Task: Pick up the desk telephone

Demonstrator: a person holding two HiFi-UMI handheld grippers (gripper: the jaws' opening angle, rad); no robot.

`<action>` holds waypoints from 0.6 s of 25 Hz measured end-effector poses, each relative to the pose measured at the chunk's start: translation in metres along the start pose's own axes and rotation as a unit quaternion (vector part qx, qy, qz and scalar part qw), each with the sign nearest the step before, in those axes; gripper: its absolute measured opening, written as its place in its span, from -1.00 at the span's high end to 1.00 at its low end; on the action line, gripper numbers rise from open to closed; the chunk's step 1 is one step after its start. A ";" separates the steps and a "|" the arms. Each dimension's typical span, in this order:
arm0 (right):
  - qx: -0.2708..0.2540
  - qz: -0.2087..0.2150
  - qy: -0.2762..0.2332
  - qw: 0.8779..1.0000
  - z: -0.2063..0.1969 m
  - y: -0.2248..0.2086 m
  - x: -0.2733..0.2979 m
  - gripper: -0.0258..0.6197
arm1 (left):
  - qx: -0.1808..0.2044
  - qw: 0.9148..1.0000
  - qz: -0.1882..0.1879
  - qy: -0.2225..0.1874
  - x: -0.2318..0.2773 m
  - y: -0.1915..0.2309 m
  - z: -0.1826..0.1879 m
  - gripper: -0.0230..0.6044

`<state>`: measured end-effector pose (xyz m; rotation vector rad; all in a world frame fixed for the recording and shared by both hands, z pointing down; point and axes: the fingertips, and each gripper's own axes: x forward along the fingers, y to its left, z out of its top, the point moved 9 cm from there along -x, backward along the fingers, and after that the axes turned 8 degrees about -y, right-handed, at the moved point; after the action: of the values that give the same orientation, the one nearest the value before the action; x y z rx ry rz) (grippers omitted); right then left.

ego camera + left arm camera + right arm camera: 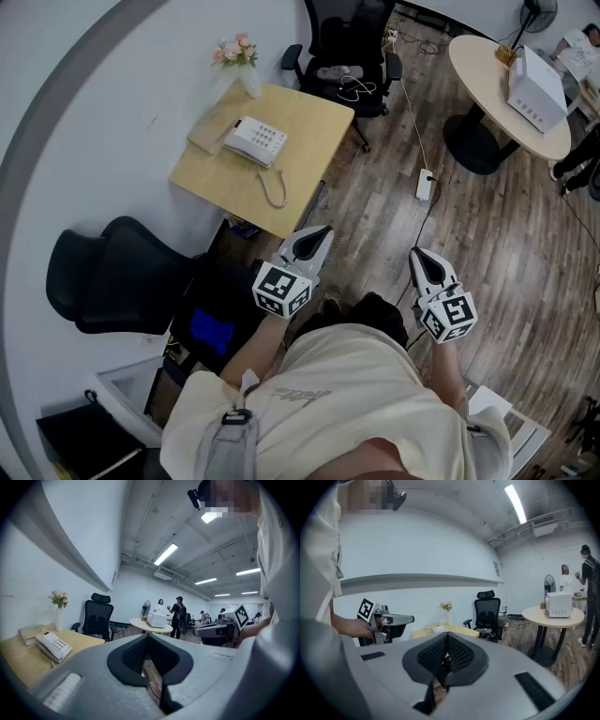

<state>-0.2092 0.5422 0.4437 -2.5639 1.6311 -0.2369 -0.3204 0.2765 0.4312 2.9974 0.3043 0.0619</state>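
A white desk telephone (255,141) with a coiled cord rests on a small wooden desk (309,141) against the wall, well ahead of both grippers. It shows at the left of the left gripper view too, as the telephone (53,646). My left gripper (319,233) is held over the floor near the desk's front corner, shut and empty. My right gripper (421,254) hangs further right over the wood floor, also shut with nothing in it. In the right gripper view the desk (440,630) lies far ahead.
A vase of pink flowers (241,58) and a flat book (208,131) stand beside the telephone. A black office chair (345,52) sits behind the desk, another black chair (112,277) at my left. A round table (492,89) with a white box stands at right; people stand beyond.
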 end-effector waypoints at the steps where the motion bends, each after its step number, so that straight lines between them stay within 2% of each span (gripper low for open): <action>1: 0.015 0.000 -0.005 1.000 0.000 -0.003 0.000 0.92 | -0.001 1.000 -0.001 0.000 0.003 0.001 -0.002 0.87; 3: 0.032 -0.002 -0.013 0.999 0.001 -0.009 0.002 0.92 | -0.005 1.000 -0.002 0.003 0.010 0.002 -0.005 0.87; 8: 0.003 -0.001 -0.007 1.000 0.002 -0.027 0.015 0.92 | -0.013 1.000 -0.004 0.019 0.030 0.008 -0.011 0.87; 11: 0.016 -0.001 -0.010 1.000 0.001 -0.051 0.033 0.92 | -0.019 0.999 0.006 0.031 0.053 0.019 -0.014 0.87; 15: 0.013 0.010 0.011 1.000 -0.002 -0.090 0.064 0.92 | -0.041 0.998 0.010 0.044 0.091 0.031 -0.015 0.87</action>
<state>-0.1029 0.5223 0.4650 -2.5343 1.6489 -0.2838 -0.2261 0.2670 0.4521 2.9222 0.2725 0.2038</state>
